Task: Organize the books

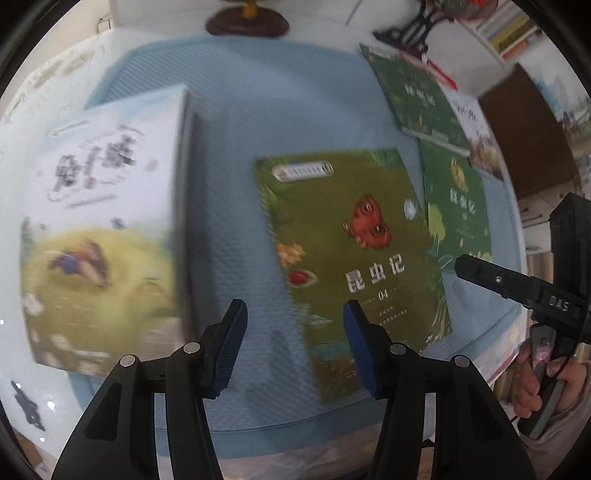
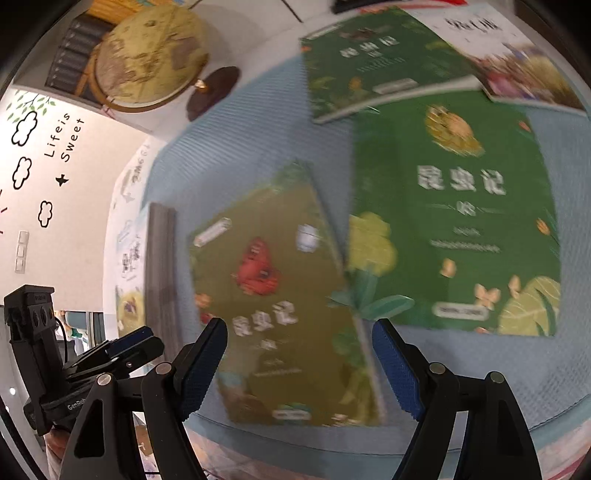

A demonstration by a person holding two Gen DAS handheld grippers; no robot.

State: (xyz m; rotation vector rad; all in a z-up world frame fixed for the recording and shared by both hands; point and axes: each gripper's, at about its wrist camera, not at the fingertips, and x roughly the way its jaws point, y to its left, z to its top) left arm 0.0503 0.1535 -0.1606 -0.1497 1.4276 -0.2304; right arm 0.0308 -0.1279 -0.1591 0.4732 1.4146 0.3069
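An olive-green book with a red butterfly [image 1: 343, 254] lies flat on the blue mat [image 1: 229, 206]; it also shows in the right wrist view [image 2: 280, 302]. A thick white book [image 1: 99, 229] lies at the left, its grey spine showing in the right wrist view [image 2: 160, 266]. Three more books overlap at the right: a green one [image 2: 454, 206], a darker green one [image 2: 373, 62] and a white one [image 2: 517, 62]. My left gripper [image 1: 295, 343] is open and empty above the mat's near edge. My right gripper [image 2: 299, 365] is open and empty over the olive book's lower part.
A globe [image 2: 147, 55] on a dark wooden base [image 1: 247, 24] stands behind the mat. A black stand [image 1: 410, 29] and a shelf of books [image 1: 509, 29] are at the back right. The white table [image 1: 55, 74] surrounds the mat.
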